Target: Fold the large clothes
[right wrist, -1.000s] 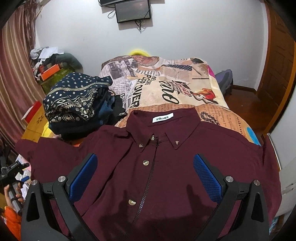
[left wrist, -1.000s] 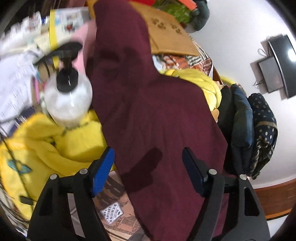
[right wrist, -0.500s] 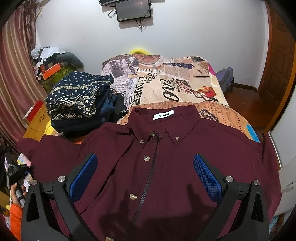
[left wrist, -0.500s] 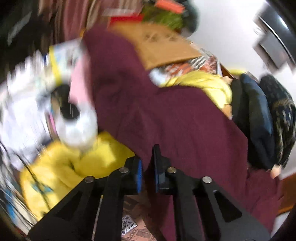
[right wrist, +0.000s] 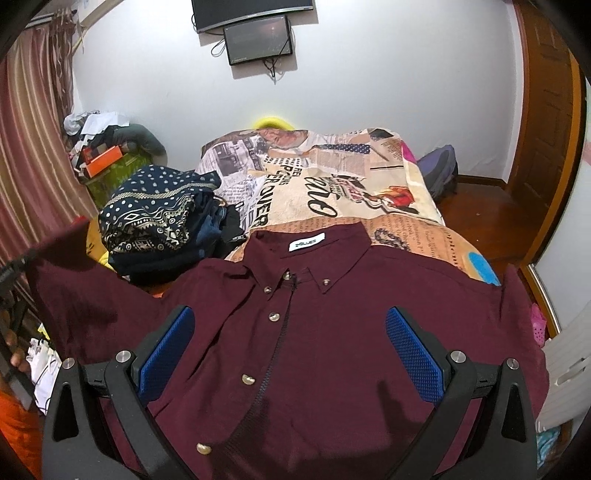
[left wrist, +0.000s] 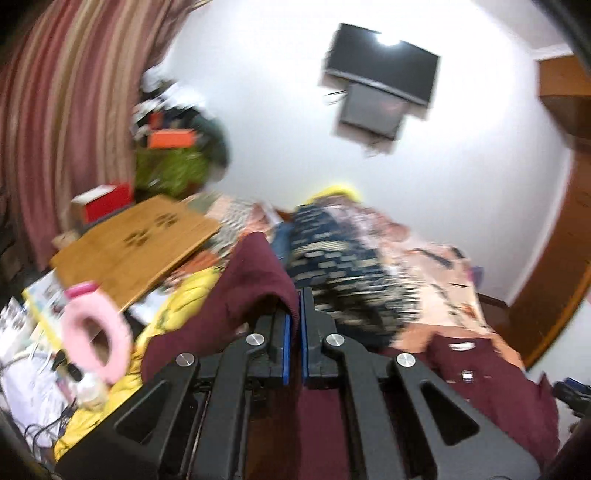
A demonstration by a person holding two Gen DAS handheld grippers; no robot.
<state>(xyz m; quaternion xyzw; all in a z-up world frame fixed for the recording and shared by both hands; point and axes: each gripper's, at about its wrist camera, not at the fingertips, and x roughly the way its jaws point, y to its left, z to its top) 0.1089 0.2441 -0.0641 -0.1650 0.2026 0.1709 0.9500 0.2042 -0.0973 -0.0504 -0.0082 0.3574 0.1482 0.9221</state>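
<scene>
On the near end of a bed [right wrist: 421,236] covered with a newspaper-print spread, a maroon button-up shirt [right wrist: 332,332] lies face up, its collar and white neck label toward the far wall and its buttoned front running down the middle. The right gripper [right wrist: 290,354] hovers above the shirt's chest with its blue-padded fingers [right wrist: 413,354] spread wide, nothing between them and no contact with the cloth visible. At the bed's left edge the left gripper [left wrist: 293,345] has its blue pads pressed together on a fold of the shirt's sleeve [left wrist: 255,291], which is lifted clear of the bed and drapes over the fingers; the right wrist view shows the same sleeve [right wrist: 74,280] stretched out and raised past the left edge. The left wrist view is blurred. A stack of folded clothes [right wrist: 159,221], topped by a navy patterned piece, sits on the bed's left side just beyond the shirt's shoulder, with a yellow garment [left wrist: 184,295] beside and below it. Off the bed's left edge stand a wooden lap desk [left wrist: 136,247], a pink ring-shaped object [left wrist: 96,332] and a red box [left wrist: 103,201] before a striped curtain [left wrist: 55,129]. Two dark screens [right wrist: 255,22] hang on the white wall above the far end, and a wooden door [right wrist: 546,122] stands at the right.
</scene>
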